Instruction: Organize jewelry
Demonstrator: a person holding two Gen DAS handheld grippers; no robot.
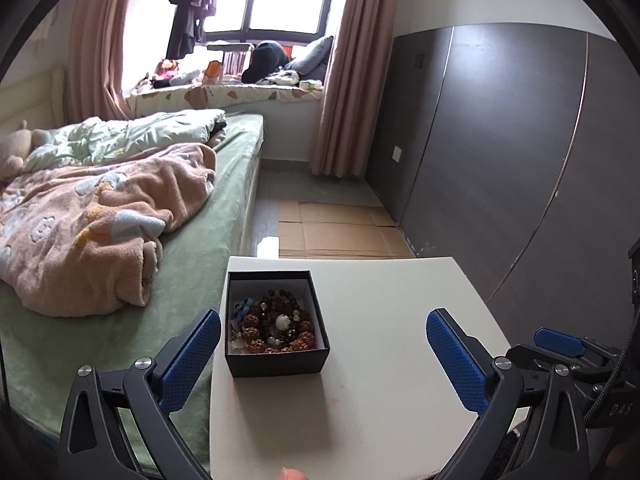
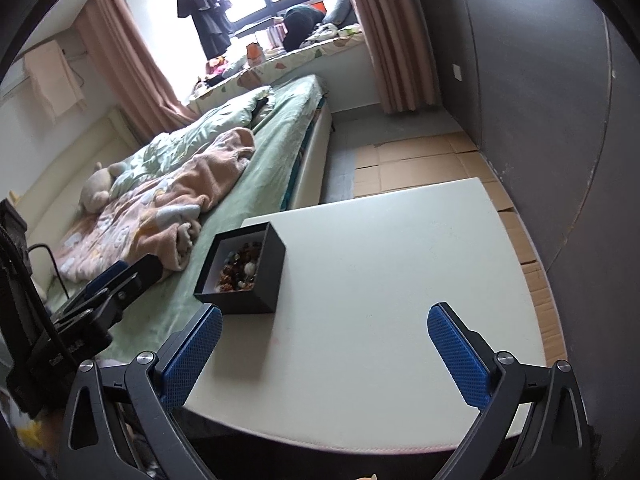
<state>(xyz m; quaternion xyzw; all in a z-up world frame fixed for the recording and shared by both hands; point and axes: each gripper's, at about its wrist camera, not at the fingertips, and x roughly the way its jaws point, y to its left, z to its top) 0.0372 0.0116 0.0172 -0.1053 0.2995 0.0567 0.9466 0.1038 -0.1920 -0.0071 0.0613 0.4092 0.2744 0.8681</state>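
Bedroom, daylit; white bench [image 1: 380, 320] set against the bed's side.

Item 1: black open-topped jewelry box [image 1: 276, 360], square, white-lined, standing on the bench near its bed-side edge, close to the far corner. Contents: beaded bracelets [image 1: 276, 324] heaped together, brown knobbly seed beads, dark round beads, a few pale glassy ones, something blue at one side. Strands appear tangled. Likely light and limp; a strand should drape and snag its neighbours when lifted, and pale beads may chip. Best taken by pinching a single loop at the top of the heap. Box likely stiff card, light, liable to slide or tip if dragged.

Item 2: left gripper [image 1: 322, 340], fingers spread wide, holding nothing, poised short of the box.

Item 3: right gripper [image 2: 324, 340], fingers likewise spread, empty, over bare bench beside the box.

Room: most of the bench top lies bare on the wardrobe side. Box sits just beside the drop to the bed [image 1: 188, 280].

Surrounds: pink blanket [image 1: 100, 224], cardboard sheets [image 1: 340, 232] on floor, dark wardrobe [image 1: 500, 140].
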